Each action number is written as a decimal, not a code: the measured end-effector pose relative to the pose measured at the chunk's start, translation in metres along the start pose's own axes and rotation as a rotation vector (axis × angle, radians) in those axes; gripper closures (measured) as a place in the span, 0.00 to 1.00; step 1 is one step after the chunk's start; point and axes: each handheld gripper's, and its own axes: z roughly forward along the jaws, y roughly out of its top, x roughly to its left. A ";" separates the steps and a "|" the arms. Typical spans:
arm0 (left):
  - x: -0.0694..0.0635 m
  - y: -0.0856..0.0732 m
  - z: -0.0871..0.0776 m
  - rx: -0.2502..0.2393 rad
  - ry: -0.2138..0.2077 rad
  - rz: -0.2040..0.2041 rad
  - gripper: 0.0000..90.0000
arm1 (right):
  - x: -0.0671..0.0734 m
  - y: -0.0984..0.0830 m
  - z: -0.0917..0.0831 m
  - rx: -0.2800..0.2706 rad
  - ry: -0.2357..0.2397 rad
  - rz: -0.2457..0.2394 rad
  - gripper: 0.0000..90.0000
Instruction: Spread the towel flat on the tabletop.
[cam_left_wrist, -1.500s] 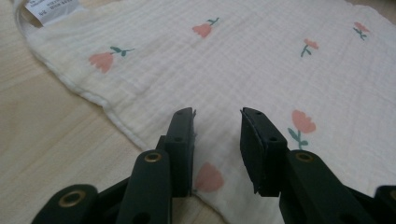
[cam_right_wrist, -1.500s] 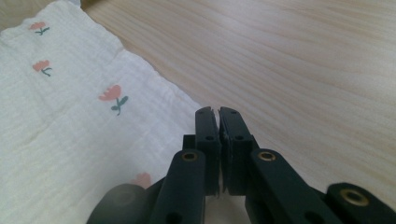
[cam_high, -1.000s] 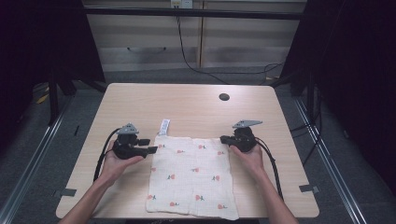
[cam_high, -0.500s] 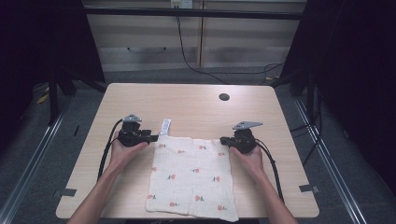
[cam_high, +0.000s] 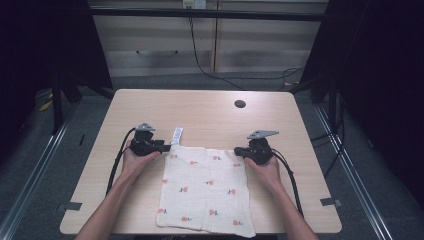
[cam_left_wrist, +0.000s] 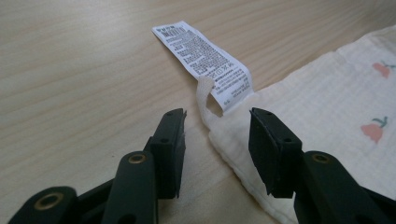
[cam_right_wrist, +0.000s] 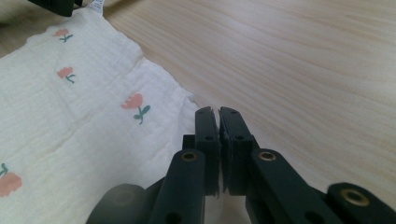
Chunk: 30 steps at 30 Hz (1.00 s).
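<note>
left gripper (cam_left_wrist: 217, 128): closing astride cloth (cam_high: 205, 187) corner | right gripper (cam_right_wrist: 218, 116): pinching cloth

A white care label (cam_left_wrist: 204, 57), sewn to the corner of the cloth (cam_left_wrist: 327, 116) and lying flat on the worktop (cam_left_wrist: 70, 70), carries dense lines of small grey print and what looks like a row of washing symbols near its sewn end. The print is too fine to read.
</note>
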 end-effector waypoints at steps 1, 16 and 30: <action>0.000 0.000 0.000 -0.005 -0.002 -0.002 0.63 | 0.000 0.000 0.000 0.001 -0.001 0.001 0.97; -0.014 0.000 0.006 0.014 0.022 0.090 0.86 | -0.003 -0.002 -0.002 0.001 0.002 0.009 0.97; -0.010 0.003 -0.008 -0.055 -0.042 0.035 0.95 | -0.007 0.005 -0.014 -0.052 0.010 0.027 0.97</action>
